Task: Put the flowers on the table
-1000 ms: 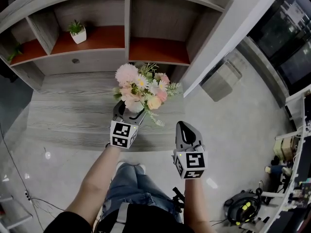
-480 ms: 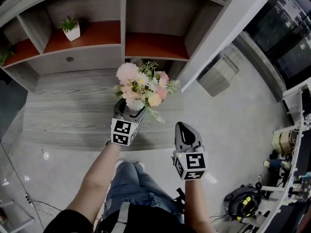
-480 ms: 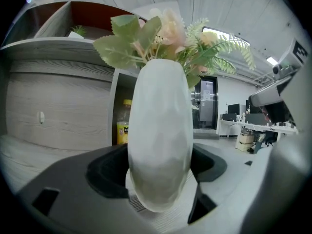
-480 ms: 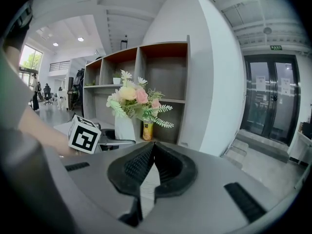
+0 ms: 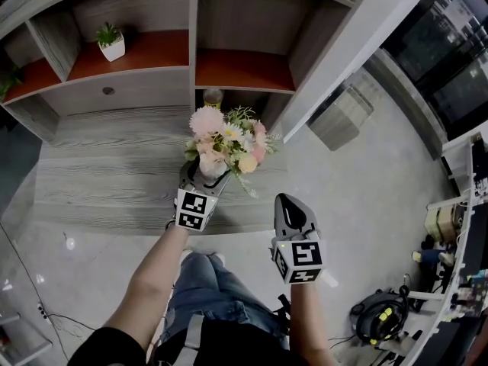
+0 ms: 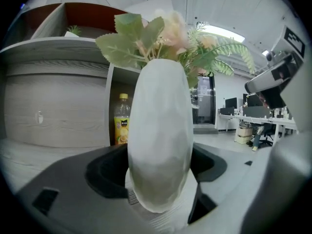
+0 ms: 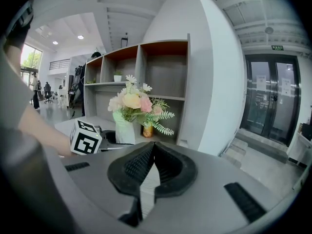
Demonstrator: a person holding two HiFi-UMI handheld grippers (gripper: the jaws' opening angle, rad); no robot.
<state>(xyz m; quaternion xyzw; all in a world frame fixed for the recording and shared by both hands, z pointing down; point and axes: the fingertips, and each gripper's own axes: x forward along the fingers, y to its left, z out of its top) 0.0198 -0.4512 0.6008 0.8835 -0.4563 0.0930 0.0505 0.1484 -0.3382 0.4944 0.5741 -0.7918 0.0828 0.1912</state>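
Holding the flowers (image 5: pixel 227 139) over the grey table (image 5: pixel 107 170).
The left gripper (image 5: pixel 204 178) has its jaws spread wide and pressed on the white vase (image 6: pixel 158 145), upright, near the shelf unit (image 5: pixel 191 59); the right gripper (image 5: pixel 290 200) hangs back over the floor, jaws together, empty.

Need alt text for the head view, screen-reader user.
The left gripper grips a white vase of pink and cream flowers above a grey wood-grain table. The right gripper hangs shut and empty beside it; a shelf unit with a small potted plant stands behind.
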